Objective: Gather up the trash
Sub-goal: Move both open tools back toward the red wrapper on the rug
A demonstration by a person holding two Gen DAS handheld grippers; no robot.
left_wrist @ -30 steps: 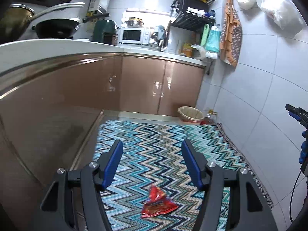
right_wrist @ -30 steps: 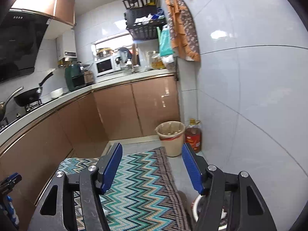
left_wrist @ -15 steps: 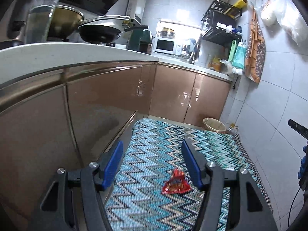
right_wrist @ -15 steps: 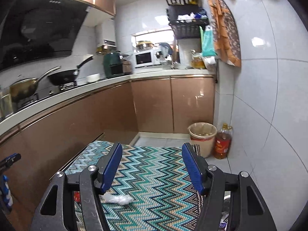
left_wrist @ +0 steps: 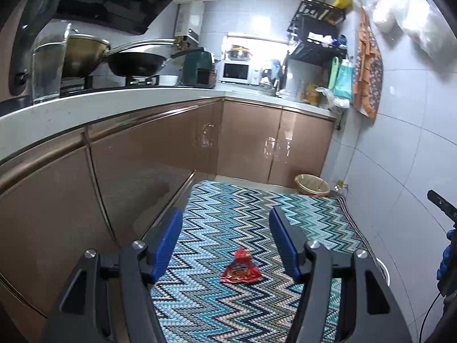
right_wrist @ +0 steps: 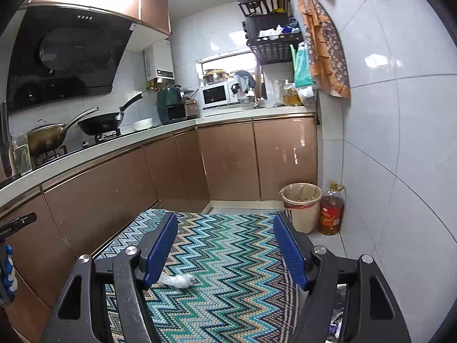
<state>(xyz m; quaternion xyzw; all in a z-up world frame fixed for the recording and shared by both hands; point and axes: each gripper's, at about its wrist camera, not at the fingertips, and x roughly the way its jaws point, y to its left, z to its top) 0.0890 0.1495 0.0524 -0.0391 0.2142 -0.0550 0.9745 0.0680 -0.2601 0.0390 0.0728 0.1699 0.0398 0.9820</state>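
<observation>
Trash first: red snack wrapper [left_wrist: 241, 270] lies flat on the zigzag rug [left_wrist: 257, 223], at about 6 o'clock of the left gripper [left_wrist: 225, 244], between its spread jaws and below them. Over the last second it has slid from near the frame's bottom edge to further out; the gripper has lifted and backed off, grasping nothing. Right gripper [right_wrist: 225, 247] also released, empty; a crumpled white scrap [right_wrist: 177, 280] has come into its view at 7 o'clock. Waste bin [right_wrist: 301, 207] stands at 1 o'clock. Judgement: nothing collected yet; approach must restart.
</observation>
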